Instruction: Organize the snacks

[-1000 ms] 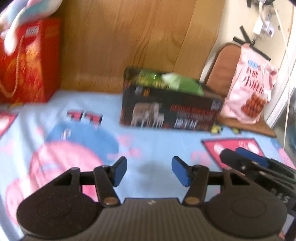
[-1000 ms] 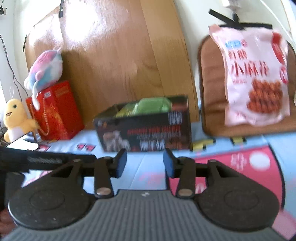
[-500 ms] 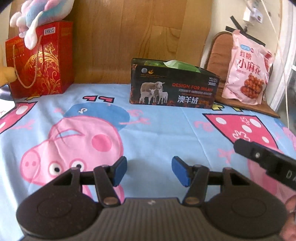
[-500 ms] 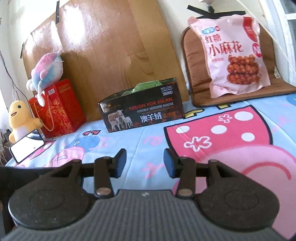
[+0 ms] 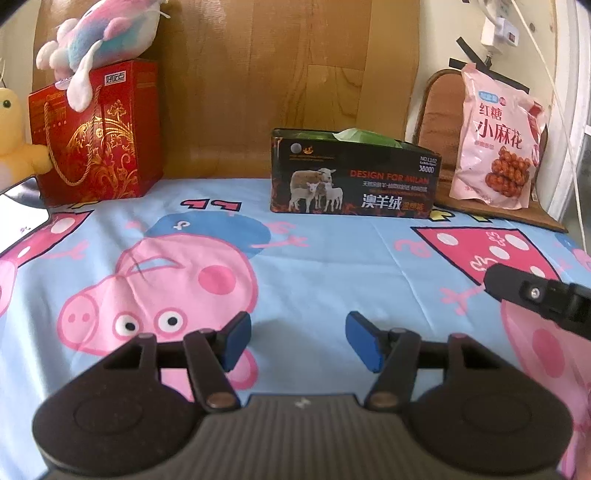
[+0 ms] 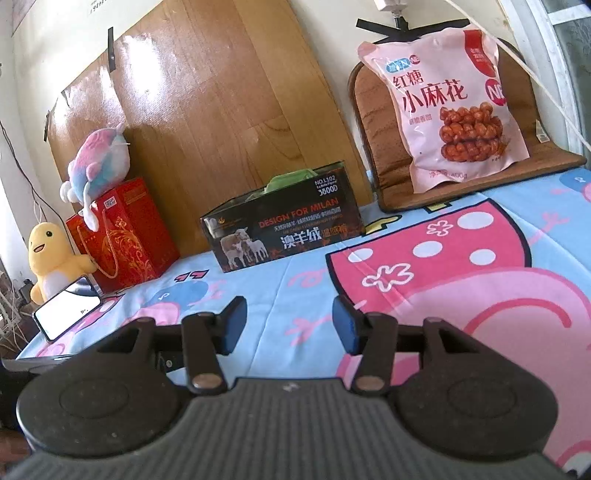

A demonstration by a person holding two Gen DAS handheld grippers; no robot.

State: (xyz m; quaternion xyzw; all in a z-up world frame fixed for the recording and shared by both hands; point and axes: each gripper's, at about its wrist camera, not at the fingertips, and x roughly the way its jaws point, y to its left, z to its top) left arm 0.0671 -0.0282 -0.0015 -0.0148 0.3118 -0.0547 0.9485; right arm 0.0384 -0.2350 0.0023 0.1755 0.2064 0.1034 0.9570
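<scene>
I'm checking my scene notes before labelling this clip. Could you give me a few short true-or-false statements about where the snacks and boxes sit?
1. The pink snack bag leans upright on the brown cushion. True.
2. The black box is closed and empty. False: it is open, with something green inside.
3. A plush toy lies on the red gift bag. True.
4. The left hand-held gripper holds the pink snack bag. False: nothing is between its opening jaws.

Left gripper [image 5: 298,341] opening, empty, right gripper [image 6: 289,325] opening, empty
</scene>
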